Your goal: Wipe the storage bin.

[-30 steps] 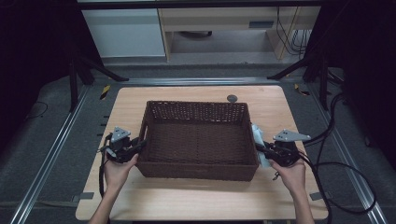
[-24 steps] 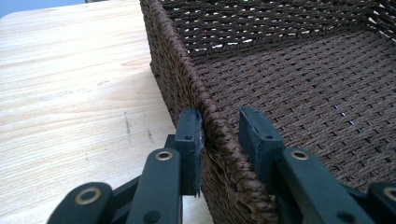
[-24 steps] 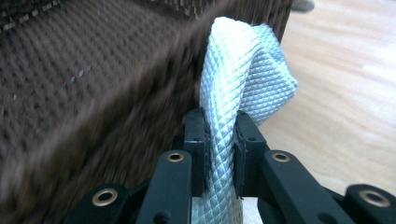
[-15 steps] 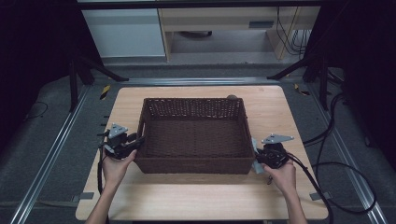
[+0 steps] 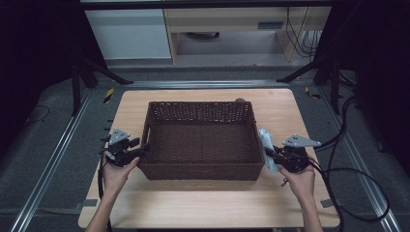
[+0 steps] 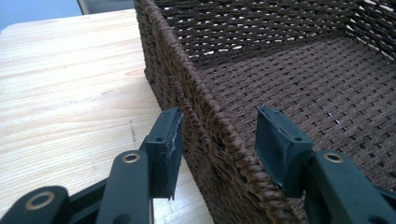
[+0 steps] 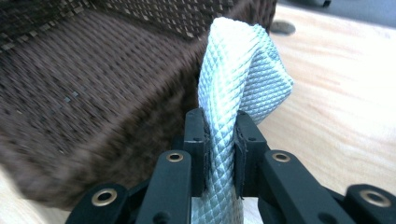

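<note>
Your brown wicker basket sits dead center on the wooden table, and your left gripper is at its 9 o'clock side, straddling the woven wall near the close corner. Its jaws have just been opening, and in the left gripper view they stand apart, one pad outside and one inside, with the rim running between them and neither pad pressing on it. Over at 3 o'clock your right gripper is clamped tight on a pale blue cloth (diamond weave, folded over at the top), held just beside the basket's right wall.
</note>
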